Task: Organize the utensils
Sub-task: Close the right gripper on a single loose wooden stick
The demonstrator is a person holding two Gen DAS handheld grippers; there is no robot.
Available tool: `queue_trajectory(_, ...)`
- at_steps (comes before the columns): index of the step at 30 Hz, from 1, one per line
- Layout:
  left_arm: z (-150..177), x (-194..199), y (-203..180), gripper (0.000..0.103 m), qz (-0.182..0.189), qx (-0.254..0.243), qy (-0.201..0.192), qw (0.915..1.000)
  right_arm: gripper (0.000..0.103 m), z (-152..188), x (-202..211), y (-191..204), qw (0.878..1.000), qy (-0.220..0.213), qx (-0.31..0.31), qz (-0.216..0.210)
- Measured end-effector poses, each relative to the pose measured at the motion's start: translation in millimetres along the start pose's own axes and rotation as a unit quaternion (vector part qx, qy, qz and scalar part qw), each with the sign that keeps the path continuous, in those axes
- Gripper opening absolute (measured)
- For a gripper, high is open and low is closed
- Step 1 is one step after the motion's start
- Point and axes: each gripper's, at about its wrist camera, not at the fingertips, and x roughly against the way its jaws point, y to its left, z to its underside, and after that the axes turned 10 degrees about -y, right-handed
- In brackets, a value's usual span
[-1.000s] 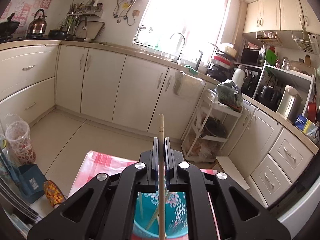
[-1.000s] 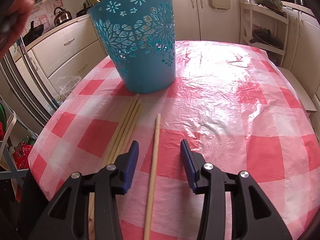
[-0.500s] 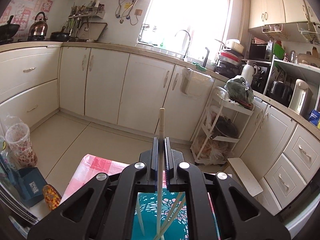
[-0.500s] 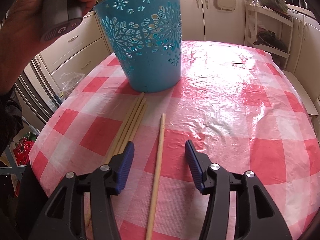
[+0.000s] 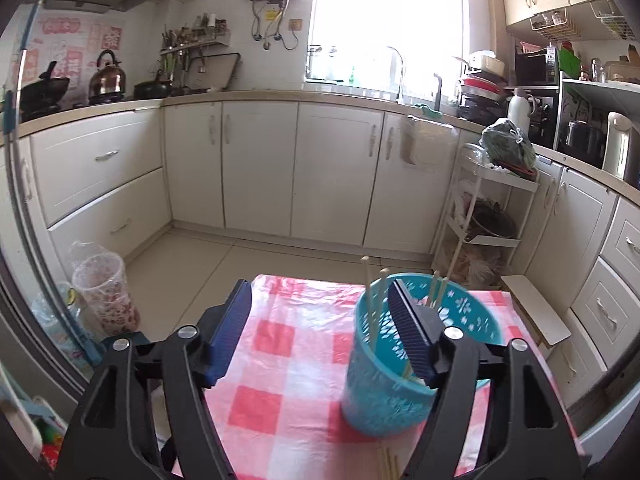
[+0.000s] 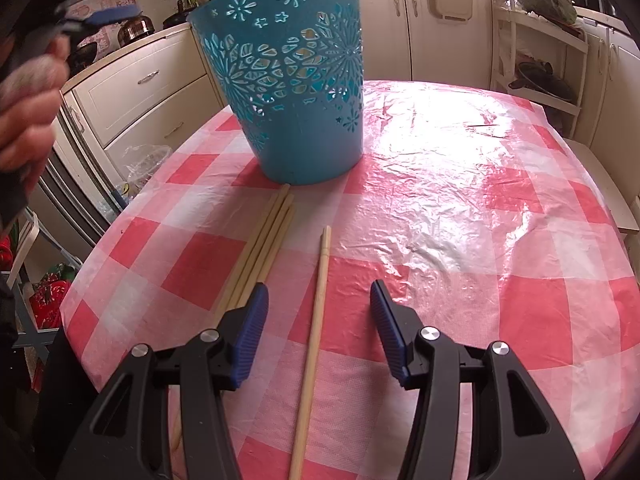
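A blue perforated bucket [image 6: 292, 80] stands on the red-and-white checked tablecloth [image 6: 460, 200]; in the left wrist view the bucket [image 5: 384, 384] holds several wooden chopsticks [image 5: 370, 300]. My left gripper [image 5: 320, 296] is open and empty, held above the table left of the bucket. My right gripper [image 6: 318, 304] is open, low over the table, its jaws on either side of a single chopstick [image 6: 316, 320]. A bundle of three chopsticks [image 6: 264, 248] lies just left of it, pointing at the bucket's base.
Cream kitchen cabinets [image 5: 260, 168] and a white wire rack [image 5: 488, 216] stand beyond the table. A plastic cup and clutter [image 5: 104, 292] sit on the floor at left. The table's far edge [image 5: 320, 280] is close ahead of the left gripper.
My left gripper has opened and let go of the chopstick it held; that chopstick now stands in the bucket. The left gripper has moved left and back. The right gripper has edged forward along the single chopstick.
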Motion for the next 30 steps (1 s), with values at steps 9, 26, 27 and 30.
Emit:
queue_trajectory(9,102,13,70,0.083,-0.082,-0.006,0.081,0.9933,0.035,1,2,-1,0.999,-0.006,0.006,0.03)
queue_trajectory(26,129,-5,68,0.084,-0.047,0.006,0.12,0.9917,0.006,3,1,18,0.996,0.022,0.065,0.058)
queue_trajectory(27,129,-5,66,0.084,-0.045,0.001,0.119,0.9919,0.006,2,3,14,0.997,0.024,0.047,0.051)
queue_trajectory(30,130,-6,62,0.084,-0.037,-0.009,0.125,0.9914,0.006,0,11,-8,0.999,0.024,-0.038,0.013)
